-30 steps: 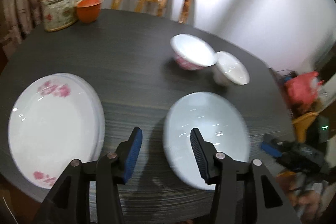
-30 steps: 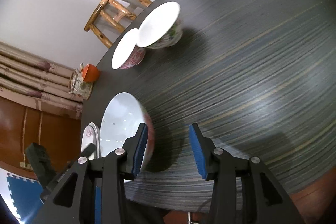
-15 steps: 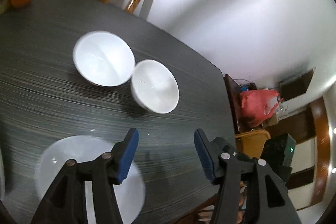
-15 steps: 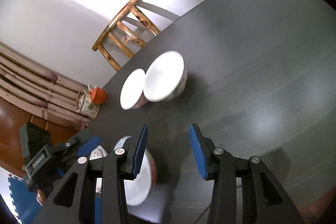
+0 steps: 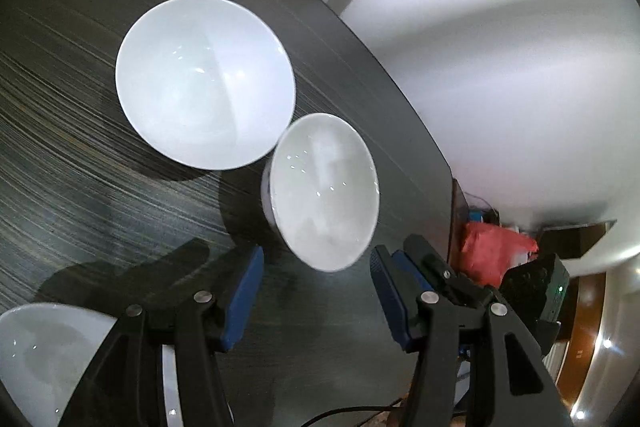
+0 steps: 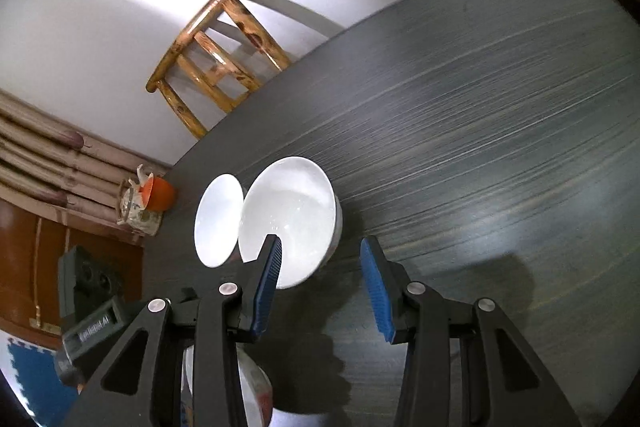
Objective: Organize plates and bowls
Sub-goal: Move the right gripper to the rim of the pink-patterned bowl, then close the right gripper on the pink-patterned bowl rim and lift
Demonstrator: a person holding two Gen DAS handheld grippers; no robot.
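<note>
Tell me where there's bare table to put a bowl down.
The widest bare stretch of the table runs right of the nearer bowl, out to the far edge. The two bowls crowd together, the farther bowl beside the orange cup and teapot.

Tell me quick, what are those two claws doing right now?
Left gripper: open, holding nothing.
Right gripper: open, holding nothing.

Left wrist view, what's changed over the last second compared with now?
The left gripper swung away from the plates toward the two bowls; the nearer bowl now sits just ahead of it. Its opening widened, gripping nothing. Bowls stayed put on the table; right gripper also empty.
</note>
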